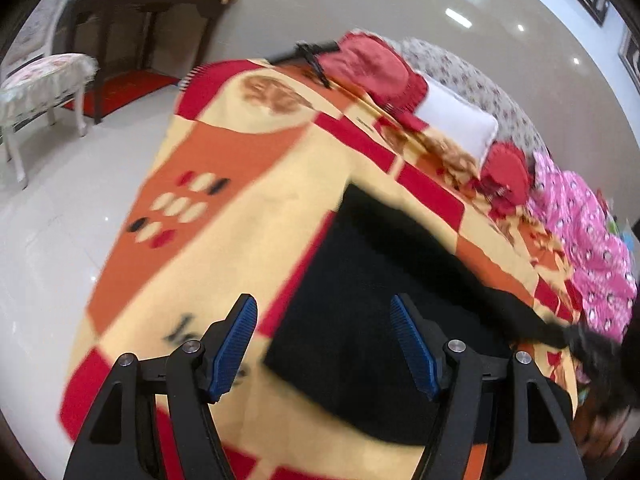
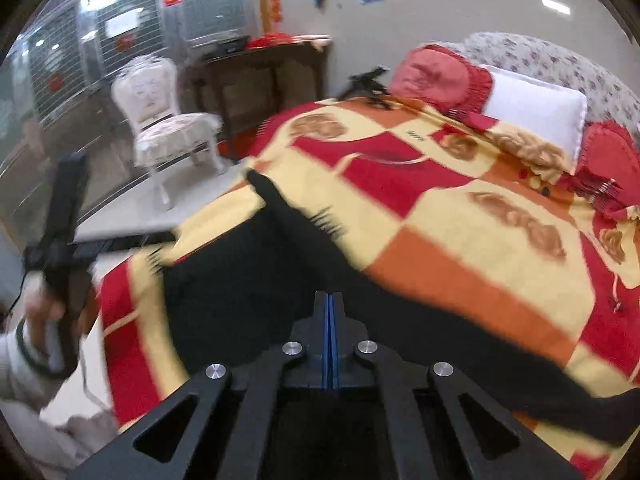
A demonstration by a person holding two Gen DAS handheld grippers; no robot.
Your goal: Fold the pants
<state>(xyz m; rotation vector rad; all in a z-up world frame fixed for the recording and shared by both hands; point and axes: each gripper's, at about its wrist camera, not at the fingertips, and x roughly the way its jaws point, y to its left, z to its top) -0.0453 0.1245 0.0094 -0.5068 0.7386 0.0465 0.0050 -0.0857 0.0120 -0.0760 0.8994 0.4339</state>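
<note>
Nearby — white pillow, red cushion, chair.

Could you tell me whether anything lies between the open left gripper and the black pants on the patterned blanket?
Nothing visible does. The left gripper hangs open directly above the black pants, which lie on the red, orange and cream patterned blanket with only air between.

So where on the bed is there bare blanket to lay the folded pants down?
Free: the blanket stretch between the black pants and the floor-side edge, plus the middle band before the pillows. Crowded: the headboard side, with the red cushion, white pillow and pink bedding.
</note>
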